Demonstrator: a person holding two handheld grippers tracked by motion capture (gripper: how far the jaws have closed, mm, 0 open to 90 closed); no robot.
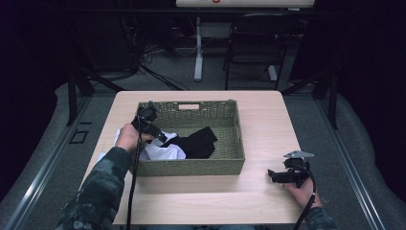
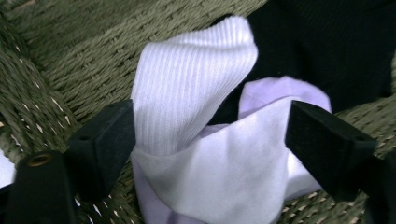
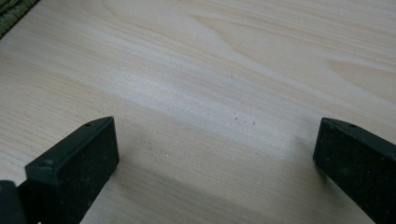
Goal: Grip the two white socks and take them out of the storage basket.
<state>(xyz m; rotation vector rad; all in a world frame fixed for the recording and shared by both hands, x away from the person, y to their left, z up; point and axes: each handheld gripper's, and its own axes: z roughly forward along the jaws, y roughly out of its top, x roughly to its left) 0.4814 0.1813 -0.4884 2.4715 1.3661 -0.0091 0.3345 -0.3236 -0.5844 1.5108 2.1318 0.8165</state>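
– Pale wooden table [image 1: 201, 191], woven basket [image 1: 191, 166]: how should the left gripper [image 2: 205, 140] take that white sock [image 2: 196, 84]?

– Close squarely on the bunched fabric, avoiding the black garment [image 1: 201, 141]. Its jaws stand wide, the sock between them inside the basket.

– And the right gripper [image 1: 280, 176]?

– Spread wide, resting over bare table.

The right tongs [image 3: 215, 163] stand with their two black jaws wide apart, nothing between them, low over the pale wood-grain counter [image 3: 224, 70]. A corner of the green woven basket [image 3: 11, 11] shows at upper left.
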